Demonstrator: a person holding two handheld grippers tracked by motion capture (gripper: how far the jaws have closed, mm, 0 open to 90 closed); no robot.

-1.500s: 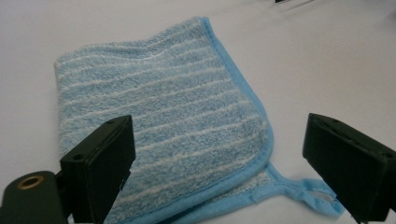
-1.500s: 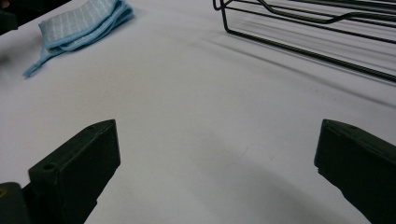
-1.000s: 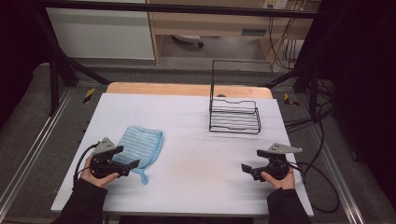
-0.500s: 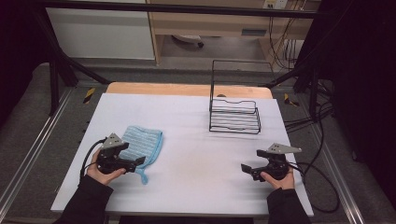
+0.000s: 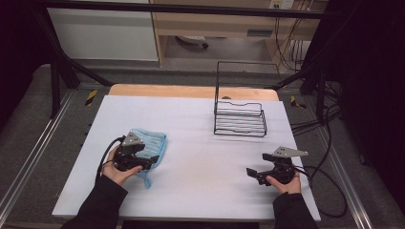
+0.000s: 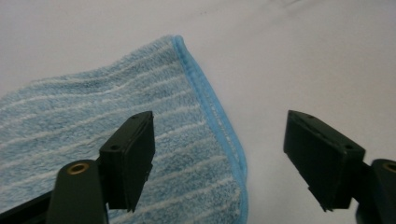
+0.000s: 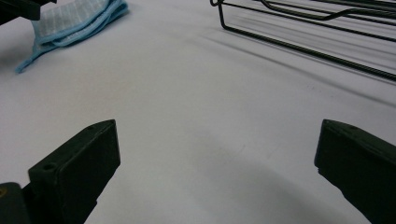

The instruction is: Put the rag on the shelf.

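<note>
left claw hangs spread wide over the blue striped towel's hemmed edge, gripping nothing; right claw, also spread, rests apart on the white tabletop.

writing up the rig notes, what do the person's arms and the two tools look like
Both forearms wear dark long sleeves. The left tool and right tool are black hand-held units, each topped by a grey three-cornered plate and trailing a black cable. In the gripper views each has two flat, blocky black jaws with small screw holes; the left one shows a brass-coloured insert.
</note>
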